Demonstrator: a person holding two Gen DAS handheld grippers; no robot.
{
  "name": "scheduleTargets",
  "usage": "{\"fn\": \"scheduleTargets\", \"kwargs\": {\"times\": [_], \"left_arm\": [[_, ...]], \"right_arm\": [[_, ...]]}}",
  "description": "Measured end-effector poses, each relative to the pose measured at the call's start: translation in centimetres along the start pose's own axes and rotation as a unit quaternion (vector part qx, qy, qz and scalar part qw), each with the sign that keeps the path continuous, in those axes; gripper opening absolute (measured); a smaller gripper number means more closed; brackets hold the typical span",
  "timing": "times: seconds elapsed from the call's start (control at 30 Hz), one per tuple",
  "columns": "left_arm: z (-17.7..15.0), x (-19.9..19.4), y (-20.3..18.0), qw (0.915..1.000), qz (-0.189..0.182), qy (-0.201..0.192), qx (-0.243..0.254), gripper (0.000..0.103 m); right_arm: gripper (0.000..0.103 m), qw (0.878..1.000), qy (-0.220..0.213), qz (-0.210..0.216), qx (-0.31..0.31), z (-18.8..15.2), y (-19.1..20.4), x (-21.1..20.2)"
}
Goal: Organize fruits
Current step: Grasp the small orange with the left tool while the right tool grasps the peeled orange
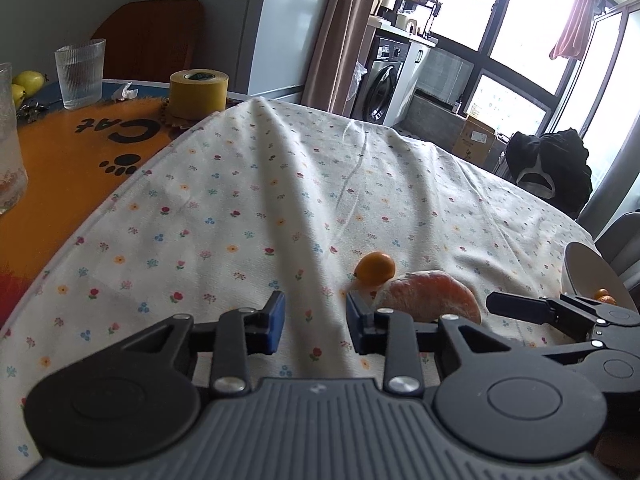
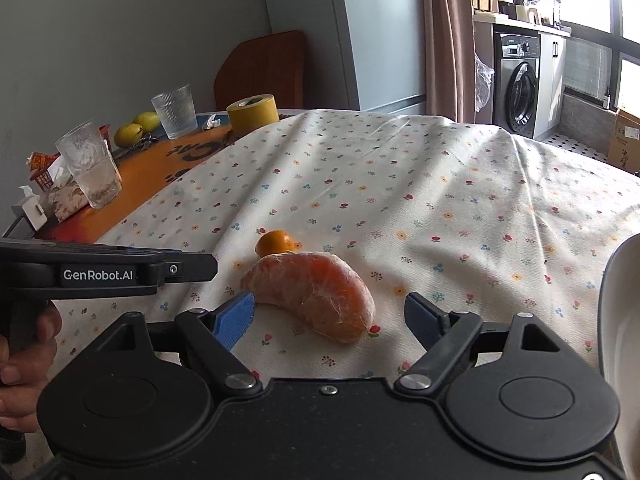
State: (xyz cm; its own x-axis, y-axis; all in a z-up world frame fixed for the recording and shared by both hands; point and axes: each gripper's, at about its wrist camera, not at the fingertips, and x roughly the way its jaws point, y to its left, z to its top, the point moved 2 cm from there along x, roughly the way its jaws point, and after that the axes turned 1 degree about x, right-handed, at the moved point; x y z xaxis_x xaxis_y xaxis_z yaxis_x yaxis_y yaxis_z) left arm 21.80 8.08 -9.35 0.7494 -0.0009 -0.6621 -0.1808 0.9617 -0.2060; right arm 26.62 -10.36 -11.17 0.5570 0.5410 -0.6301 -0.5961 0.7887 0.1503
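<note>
Over floral cloth (image 2: 400, 184), both tongs, left (image 1: 316, 322) and right (image 2: 330, 314), hover level, spread wide, empty.

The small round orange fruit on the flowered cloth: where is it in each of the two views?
Left wrist: the small orange fruit lies right of centre, low, just beyond the peeled citrus piece.
Right wrist: the fruit lies left of centre, just behind that peeled piece.
Shared landmark: the yellow tape roll at the far edge of the cloth.
</note>
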Motion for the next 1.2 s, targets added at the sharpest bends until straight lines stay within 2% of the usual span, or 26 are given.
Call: {"fn": "scheduleTargets", "kwargs": {"times": [0.17,0.33,0.43,0.5,0.67,0.83,0.9,1.0,1.1,1.2], "left_arm": [[0.1,-0.1,0.5,1.0,0.002,0.0,-0.007,0.032],[0.0,-0.3,0.7,0.9999,0.004,0.001,-0.01,0.032],[0.0,-0.6,0.5,1.0,0.003,-0.001,-0.009,0.032],[-0.1,-0.8,0.2,1.0,0.0,-0.003,-0.008,0.032],[-0.3,-1.1,-0.3,1.0,-0.002,-0.003,-0.004,0.032],[-0.5,-1.4,-0.8,1.0,-0.005,-0.004,0.0,0.032],[-0.5,-1.4,-0.9,1.0,-0.006,-0.003,0.002,0.032],[-0.6,-1.3,-1.1,1.0,-0.007,-0.003,0.0,0.032],[-0.6,-1.6,-1.2,0.9999,-0.009,-0.005,0.001,0.032],[-0.6,-1.9,-1.1,1.0,-0.007,-0.006,0.003,0.032]], "right_arm": [[0.078,1.0,0.002,-0.007,-0.024,0.0,0.7,0.7],[0.047,0.999,0.001,-0.022,-0.036,-0.1,0.9,0.5],[0.038,0.999,0.003,-0.026,-0.038,-0.3,0.7,0.1],[0.035,0.999,0.004,-0.026,-0.029,-0.4,0.4,-0.2],[0.035,0.999,0.003,-0.04,-0.015,-0.9,-0.2,-1.0],[0.035,0.997,0.012,-0.075,0.008,-1.3,-1.1,-2.1],[0.037,0.997,0.012,-0.073,0.01,-1.6,-1.2,-2.6],[0.046,0.998,0.004,-0.064,-0.003,-1.8,-0.8,-2.9],[0.069,0.998,-0.006,-0.059,-0.019,-1.5,-0.4,-3.0],[0.071,0.998,-0.013,-0.052,-0.042,-1.0,0.3,-2.6]]}}
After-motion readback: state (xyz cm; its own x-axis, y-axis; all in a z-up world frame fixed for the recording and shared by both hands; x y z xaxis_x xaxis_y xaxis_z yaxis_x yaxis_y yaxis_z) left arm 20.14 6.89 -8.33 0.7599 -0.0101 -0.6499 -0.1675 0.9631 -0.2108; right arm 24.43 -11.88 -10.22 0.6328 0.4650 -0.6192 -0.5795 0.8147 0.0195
